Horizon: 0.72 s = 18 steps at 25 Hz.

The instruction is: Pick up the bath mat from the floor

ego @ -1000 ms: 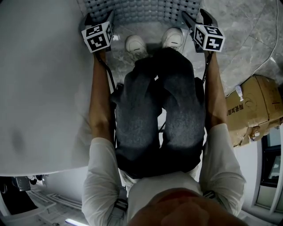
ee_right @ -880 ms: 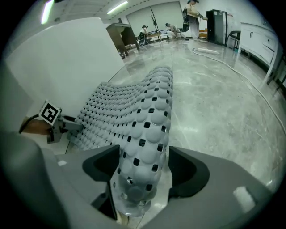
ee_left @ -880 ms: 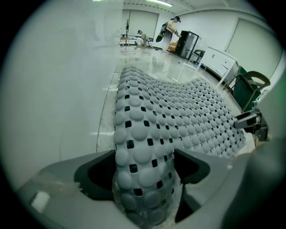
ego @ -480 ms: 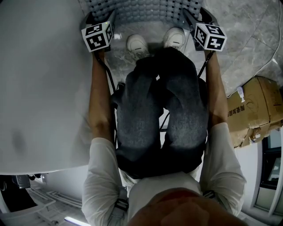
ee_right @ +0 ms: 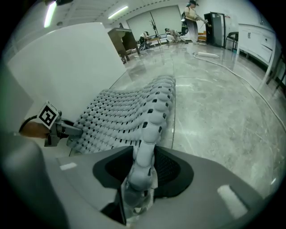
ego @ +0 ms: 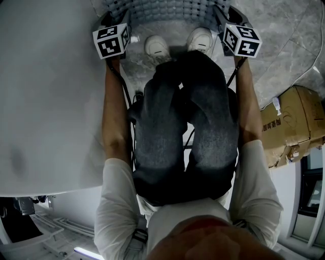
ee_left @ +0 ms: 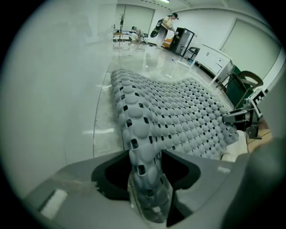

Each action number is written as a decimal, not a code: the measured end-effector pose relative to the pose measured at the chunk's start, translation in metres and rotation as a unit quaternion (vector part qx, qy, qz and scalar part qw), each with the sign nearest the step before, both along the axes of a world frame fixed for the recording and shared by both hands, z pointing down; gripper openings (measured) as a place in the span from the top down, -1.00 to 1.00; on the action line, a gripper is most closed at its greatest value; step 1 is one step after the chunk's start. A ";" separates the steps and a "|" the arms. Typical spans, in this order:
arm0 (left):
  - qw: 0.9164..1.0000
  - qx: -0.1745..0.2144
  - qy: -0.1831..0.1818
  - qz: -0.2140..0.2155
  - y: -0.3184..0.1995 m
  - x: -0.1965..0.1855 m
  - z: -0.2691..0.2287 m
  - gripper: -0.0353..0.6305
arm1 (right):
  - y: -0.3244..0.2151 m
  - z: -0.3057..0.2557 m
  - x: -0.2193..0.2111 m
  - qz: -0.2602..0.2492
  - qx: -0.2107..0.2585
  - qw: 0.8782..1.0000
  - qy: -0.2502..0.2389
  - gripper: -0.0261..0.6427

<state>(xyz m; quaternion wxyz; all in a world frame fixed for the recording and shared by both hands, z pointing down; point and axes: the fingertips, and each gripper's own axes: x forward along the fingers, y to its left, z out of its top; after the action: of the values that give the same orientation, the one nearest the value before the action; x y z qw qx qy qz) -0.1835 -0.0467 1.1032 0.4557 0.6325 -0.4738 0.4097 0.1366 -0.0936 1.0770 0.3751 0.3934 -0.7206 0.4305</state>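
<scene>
The grey bath mat, bumpy and full of small holes, lies on the marble floor just beyond the person's shoes. My left gripper is at its near left corner and my right gripper at its near right corner. In the left gripper view the mat's edge is pinched upright in my left gripper. The right gripper view shows my right gripper clamped on the mat's other edge. Both pairs of jaws have just been closing with the mat between them.
A large white surface runs close along the left. A cardboard box stands on the floor at the right. The person's white shoes and dark legs sit between the grippers. A hose lies farther off.
Both grippers have edged slightly toward the top of the head view, onto the mat's near edge. The person's arms and legs have hardly moved.
</scene>
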 end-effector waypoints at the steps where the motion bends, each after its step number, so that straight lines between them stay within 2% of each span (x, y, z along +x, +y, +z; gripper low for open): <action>1: 1.000 0.001 0.002 -0.001 0.000 0.001 -0.002 0.25 | -0.001 -0.002 0.001 0.002 0.002 1.000 0.001 0.49; 9: 1.000 0.008 0.017 0.009 -0.004 0.012 -0.025 0.53 | -0.008 -0.024 -0.009 -0.023 0.017 0.999 0.014 0.63; 18: 0.999 0.008 0.033 0.017 0.000 0.019 -0.066 0.62 | -0.007 -0.064 -0.005 -0.051 0.020 0.998 0.034 0.74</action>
<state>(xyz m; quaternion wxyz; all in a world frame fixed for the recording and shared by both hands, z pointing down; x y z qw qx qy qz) -0.1645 -0.0470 1.0367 0.4592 0.6571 -0.4510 0.3923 0.1318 -0.1002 1.0133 0.4124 0.3782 -0.7351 0.3828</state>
